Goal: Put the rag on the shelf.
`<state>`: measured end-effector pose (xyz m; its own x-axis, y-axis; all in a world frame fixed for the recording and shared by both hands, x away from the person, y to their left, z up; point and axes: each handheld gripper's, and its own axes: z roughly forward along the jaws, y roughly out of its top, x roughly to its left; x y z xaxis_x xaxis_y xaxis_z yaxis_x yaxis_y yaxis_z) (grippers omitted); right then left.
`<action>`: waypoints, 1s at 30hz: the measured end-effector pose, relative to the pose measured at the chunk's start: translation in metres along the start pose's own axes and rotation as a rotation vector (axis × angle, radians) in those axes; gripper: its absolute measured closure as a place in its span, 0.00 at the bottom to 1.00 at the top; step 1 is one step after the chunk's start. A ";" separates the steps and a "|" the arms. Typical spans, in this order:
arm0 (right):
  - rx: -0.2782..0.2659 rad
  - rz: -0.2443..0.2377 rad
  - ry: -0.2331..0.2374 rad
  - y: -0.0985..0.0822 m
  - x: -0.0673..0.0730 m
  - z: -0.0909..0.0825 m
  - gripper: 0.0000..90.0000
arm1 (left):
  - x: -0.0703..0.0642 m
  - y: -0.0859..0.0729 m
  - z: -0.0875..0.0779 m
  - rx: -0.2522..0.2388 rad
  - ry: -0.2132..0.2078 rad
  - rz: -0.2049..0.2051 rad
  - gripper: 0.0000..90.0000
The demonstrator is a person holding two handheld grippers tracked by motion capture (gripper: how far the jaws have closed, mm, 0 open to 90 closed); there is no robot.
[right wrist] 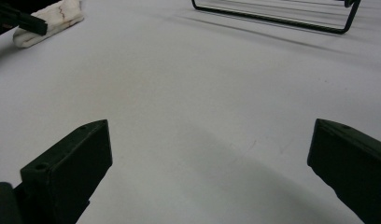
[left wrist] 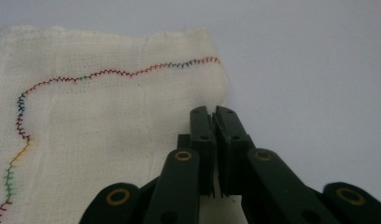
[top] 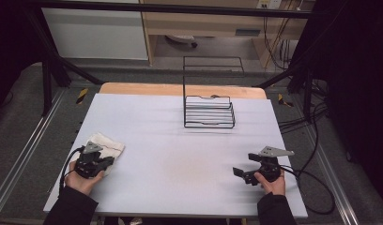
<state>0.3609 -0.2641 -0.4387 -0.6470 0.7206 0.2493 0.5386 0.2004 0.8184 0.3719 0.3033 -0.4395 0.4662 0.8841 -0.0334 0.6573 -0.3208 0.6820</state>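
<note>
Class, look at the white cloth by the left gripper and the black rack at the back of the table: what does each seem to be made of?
Cloth: loosely woven fabric, likely cotton, matte; visible weave and multicoloured zigzag stitching. Rack: thin bent wire, probably metal with a black coating; slender parallel bars.

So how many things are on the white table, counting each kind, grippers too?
Cream woven cloth with rainbow zigzag stitching: 1
Black wire rack: 1
Black two-jaw grippers: 2, the left gripper shut on the cloth's edge, the right gripper open over the bare table
Total: 4
</note>
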 end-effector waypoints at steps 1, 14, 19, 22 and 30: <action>-0.002 -0.002 0.000 0.000 0.000 0.000 0.01 | -0.001 0.000 0.000 -0.004 0.003 0.001 0.96; 0.001 -0.002 0.003 0.000 0.000 0.000 0.01 | -0.006 0.007 -0.008 -0.070 -0.083 -0.041 0.97; 0.004 -0.003 0.005 0.000 0.000 0.001 0.01 | -0.026 0.015 -0.005 -0.087 -0.129 -0.020 0.97; 0.005 -0.001 0.007 0.000 0.000 0.000 0.01 | -0.037 0.019 -0.002 -0.084 -0.149 0.000 0.97; 0.007 -0.005 0.006 0.000 0.000 0.001 0.01 | -0.057 0.025 0.009 -0.084 -0.192 0.003 0.97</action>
<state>0.3616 -0.2634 -0.4394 -0.6532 0.7153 0.2484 0.5390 0.2088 0.8160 0.3670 0.2424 -0.4272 0.5777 0.7996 -0.1640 0.6077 -0.2872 0.7404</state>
